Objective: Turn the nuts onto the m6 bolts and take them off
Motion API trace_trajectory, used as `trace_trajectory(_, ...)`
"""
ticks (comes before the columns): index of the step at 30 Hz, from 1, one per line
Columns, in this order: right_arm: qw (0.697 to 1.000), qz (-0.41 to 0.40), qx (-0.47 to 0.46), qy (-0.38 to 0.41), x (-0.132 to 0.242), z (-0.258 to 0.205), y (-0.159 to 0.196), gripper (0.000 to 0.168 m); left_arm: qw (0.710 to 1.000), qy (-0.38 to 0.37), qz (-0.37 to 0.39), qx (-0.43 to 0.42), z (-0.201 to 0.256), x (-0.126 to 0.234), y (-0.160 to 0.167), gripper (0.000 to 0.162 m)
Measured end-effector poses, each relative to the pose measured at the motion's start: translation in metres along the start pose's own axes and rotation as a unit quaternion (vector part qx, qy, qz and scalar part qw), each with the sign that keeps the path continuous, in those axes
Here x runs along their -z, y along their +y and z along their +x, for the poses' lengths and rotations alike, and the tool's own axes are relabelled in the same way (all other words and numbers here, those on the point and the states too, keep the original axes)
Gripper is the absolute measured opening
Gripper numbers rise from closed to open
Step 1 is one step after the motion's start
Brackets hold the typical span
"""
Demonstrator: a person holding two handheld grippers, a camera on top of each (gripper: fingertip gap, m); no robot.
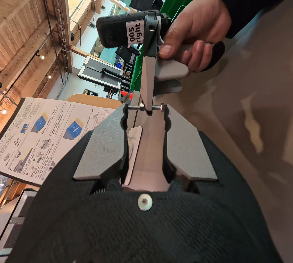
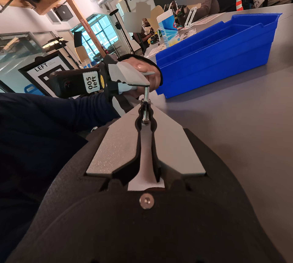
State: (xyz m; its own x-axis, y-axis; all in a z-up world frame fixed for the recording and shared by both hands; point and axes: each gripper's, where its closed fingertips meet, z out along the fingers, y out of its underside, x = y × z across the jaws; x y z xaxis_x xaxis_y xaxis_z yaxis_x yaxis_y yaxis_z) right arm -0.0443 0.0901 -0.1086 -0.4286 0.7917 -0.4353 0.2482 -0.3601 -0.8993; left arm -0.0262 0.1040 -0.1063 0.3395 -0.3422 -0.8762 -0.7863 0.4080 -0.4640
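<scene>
left jaws gripping the bolt [image 1: 145,108] end to end, right jaws pinching its shank beside the nut [image 1: 142,109]; mid-twist, next turning that nut along.

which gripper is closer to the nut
Right. The right gripper has its jaws shut on the bolt, right beside the nut. The left gripper holds the bolt end to end, so its jaws sit farther from the nut.
</scene>
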Motion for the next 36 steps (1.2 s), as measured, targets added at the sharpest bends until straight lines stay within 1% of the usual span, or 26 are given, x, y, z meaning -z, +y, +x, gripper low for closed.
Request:
trace_trajectory(2, 1.0, -0.007, 0.006, 0.016, 0.0, 0.004, 0.002, 0.002, 1.0, -0.003, -0.003, 0.015, 0.001, -0.001, 0.004, 0.045)
trace_trajectory(4, 1.0, 0.001, 0.004, 0.021, 0.001, 0.006, -0.001, 0.002, 0.998, -0.026, 0.009, 0.057, -0.002, -0.001, 0.004, 0.044)
trace_trajectory(6, 0.999, 0.017, 0.002, 0.034, 0.006, 0.012, -0.006, 0.002, 0.989, -0.038, 0.019, 0.143, -0.006, 0.002, 0.008, 0.038)
trace_trajectory(7, 0.999, 0.032, 0.002, 0.035, 0.009, 0.013, -0.01, 0.002, 0.98, -0.038, 0.018, 0.195, -0.008, 0.003, 0.013, 0.037)
trace_trajectory(8, 0.998, 0.048, 0.0, 0.032, 0.013, 0.013, -0.015, 0.002, 0.966, -0.042, 0.004, 0.253, -0.011, 0.002, 0.022, 0.038)
trace_trajectory(9, 0.998, 0.064, -0.002, 0.028, 0.016, 0.011, -0.021, 0.002, 0.95, -0.03, -0.012, 0.31, -0.009, 0.001, 0.03, 0.04)
trace_trajectory(10, 0.997, 0.078, 0.0, 0.026, 0.019, 0.011, -0.025, 0.002, 0.933, -0.001, -0.016, 0.359, -0.003, -0.001, 0.033, 0.042)
trace_trajectory(12, 0.995, 0.093, 0.011, 0.033, 0.021, 0.011, -0.03, 0.002, 0.893, 0.056, 0.004, 0.446, 0.007, -0.004, 0.026, 0.042)
trace_trajectory(14, 0.994, 0.101, 0.026, 0.037, 0.021, 0.009, -0.032, 0.002, 0.851, 0.087, 0.044, 0.517, 0.007, -0.007, 0.015, 0.044)
trace_trajectory(15, 0.993, 0.103, 0.032, 0.039, 0.02, 0.008, -0.032, 0.002, 0.831, 0.093, 0.063, 0.545, 0.004, -0.008, 0.011, 0.044)
trace_trajectory(17, 0.993, 0.106, 0.039, 0.041, 0.018, 0.008, -0.032, 0.002, 0.801, 0.099, 0.087, 0.584, 0.0, -0.011, 0.007, 0.043)
trace_trajectory(20, 0.992, 0.108, 0.042, 0.044, 0.015, 0.009, -0.031, 0.002, 0.776, 0.108, 0.109, 0.612, -0.003, -0.014, 0.003, 0.041)
trace_trajectory(21, 0.992, 0.107, 0.044, 0.046, 0.014, 0.01, -0.031, 0.002, 0.772, 0.11, 0.113, 0.616, -0.003, -0.015, 0.002, 0.041)
trace_trajectory(22, 0.992, 0.106, 0.044, 0.044, 0.012, 0.009, -0.03, 0.002, 0.77, 0.11, 0.116, 0.618, -0.003, -0.016, 0.001, 0.037)
trace_trajectory(25, 0.993, 0.098, 0.05, 0.05, 0.008, 0.01, -0.027, 0.002, 0.764, 0.11, 0.13, 0.622, -0.005, -0.017, 0.0, 0.021)
trace_trajectory(26, 0.993, 0.096, 0.053, 0.051, 0.007, 0.01, -0.026, 0.002, 0.763, 0.112, 0.134, 0.623, -0.004, -0.017, -0.001, 0.01)
trace_trajectory(32, 0.993, 0.09, 0.055, 0.056, 0.009, 0.011, -0.025, 0.002, 0.777, 0.104, 0.121, 0.609, -0.003, -0.016, 0.005, 0.009)
trace_trajectory(36, 0.993, 0.082, 0.064, 0.057, 0.006, 0.009, -0.023, 0.01, 0.785, 0.108, 0.112, 0.6, 0.001, -0.016, 0.005, 0.009)
